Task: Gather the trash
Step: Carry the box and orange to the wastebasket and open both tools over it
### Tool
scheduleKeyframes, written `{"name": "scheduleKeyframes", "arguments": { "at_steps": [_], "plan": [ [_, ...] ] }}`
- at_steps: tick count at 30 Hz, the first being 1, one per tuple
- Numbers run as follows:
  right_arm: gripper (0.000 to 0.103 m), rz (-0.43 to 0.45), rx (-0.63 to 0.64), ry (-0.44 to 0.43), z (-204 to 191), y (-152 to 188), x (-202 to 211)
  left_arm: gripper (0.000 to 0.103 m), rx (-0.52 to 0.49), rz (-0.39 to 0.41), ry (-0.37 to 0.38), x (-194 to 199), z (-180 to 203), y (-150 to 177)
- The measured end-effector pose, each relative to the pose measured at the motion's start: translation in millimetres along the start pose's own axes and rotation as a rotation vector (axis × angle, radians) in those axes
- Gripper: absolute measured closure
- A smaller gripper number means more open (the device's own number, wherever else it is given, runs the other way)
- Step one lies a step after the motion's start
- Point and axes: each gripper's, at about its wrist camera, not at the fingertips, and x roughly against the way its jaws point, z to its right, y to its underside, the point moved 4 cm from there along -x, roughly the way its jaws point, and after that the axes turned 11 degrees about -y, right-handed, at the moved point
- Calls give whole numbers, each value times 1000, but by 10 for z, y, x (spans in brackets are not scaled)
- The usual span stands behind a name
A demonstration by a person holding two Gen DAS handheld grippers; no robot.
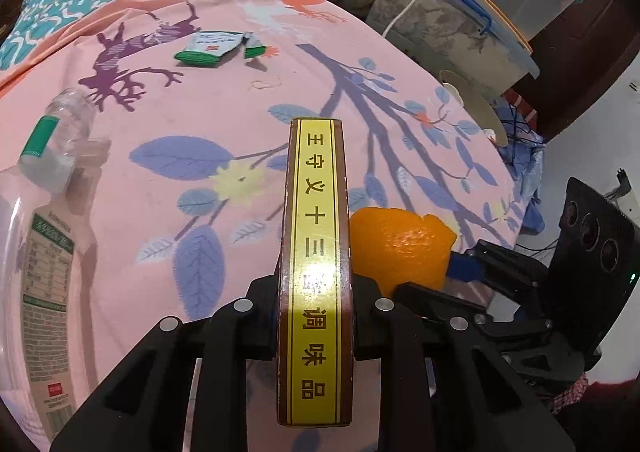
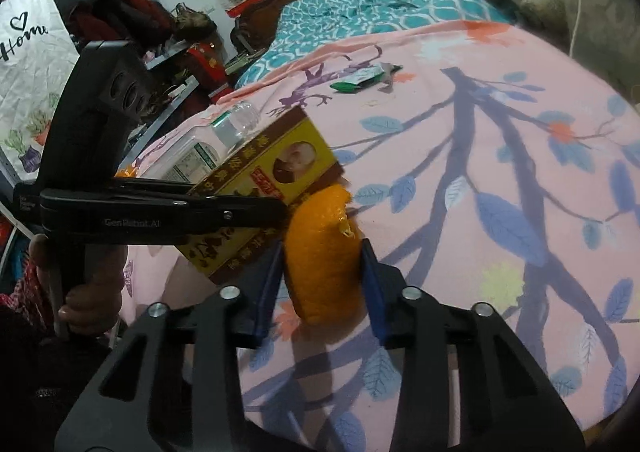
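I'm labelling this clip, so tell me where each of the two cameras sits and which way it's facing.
Left wrist: on the left gripper, looking down its fingers across the pink leaf-print bedsheet; it clamps the brown-and-yellow cardboard box. The right gripper shows at lower right.
Right wrist: on the right gripper, facing the bed's far end; it clamps the orange peel. The left gripper and the hand holding it show at left.
Shared: box, peel, sheet, green-and-white wrapper, clear plastic bottle.

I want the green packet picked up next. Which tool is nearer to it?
Left, though only slightly. The left tool, holding the yellow box, is closer to the green packet; the right tool, holding the orange peel, is a little farther away.
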Motion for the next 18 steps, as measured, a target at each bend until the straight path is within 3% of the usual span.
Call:
{"name": "scheduleKeyframes", "arguments": {
  "at_steps": [3, 9, 18],
  "plan": [
    [72, 32, -31, 4, 65, -23, 79, 82, -12, 0, 17, 9, 88, -53],
    [73, 155, -169, 23, 525, -138, 447, 81, -70, -15, 56, -84, 418, -308],
    [73, 364, -287, 221, 1468, -274, 1286, 81, -226, -86, 115, -549, 1352, -931]
  ]
}}
